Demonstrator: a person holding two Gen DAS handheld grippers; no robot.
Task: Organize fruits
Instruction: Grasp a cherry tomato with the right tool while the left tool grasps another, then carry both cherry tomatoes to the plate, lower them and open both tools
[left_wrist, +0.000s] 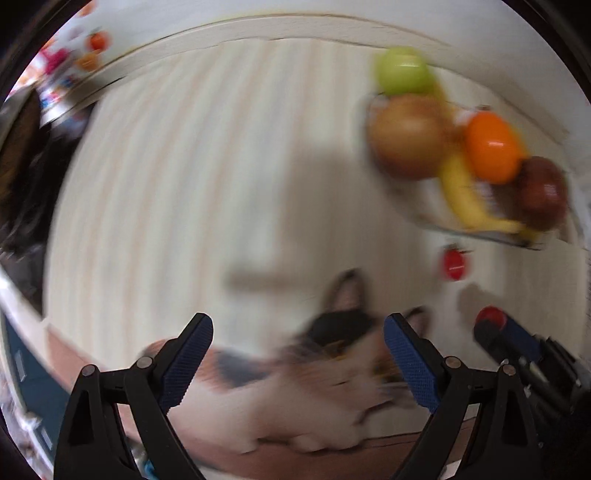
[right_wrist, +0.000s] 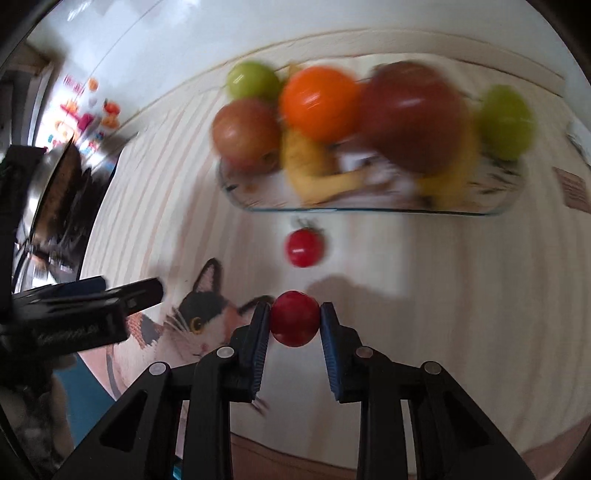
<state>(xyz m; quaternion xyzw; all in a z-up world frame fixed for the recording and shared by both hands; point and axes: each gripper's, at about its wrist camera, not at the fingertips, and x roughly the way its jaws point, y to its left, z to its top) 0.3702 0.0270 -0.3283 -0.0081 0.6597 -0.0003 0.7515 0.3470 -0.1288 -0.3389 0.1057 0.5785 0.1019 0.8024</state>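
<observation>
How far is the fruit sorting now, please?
Done: apples, an orange and a banana already lie in the glass dish. In hand: the right tongs grip a small red fruit. Left: one cherry tomato on the cloth; the left tongs are open.

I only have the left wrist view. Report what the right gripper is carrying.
Observer: The right gripper is shut on a small red fruit, clamped between its jaws.
Operator: Tell me what lies straight ahead of it.
Observer: A loose red tomato with a green stem, on the cloth short of the glass dish.
Operator: Count the green fruits in that dish.
Observer: Two: a green apple at the dish's left end, another green fruit at the right end.
</observation>
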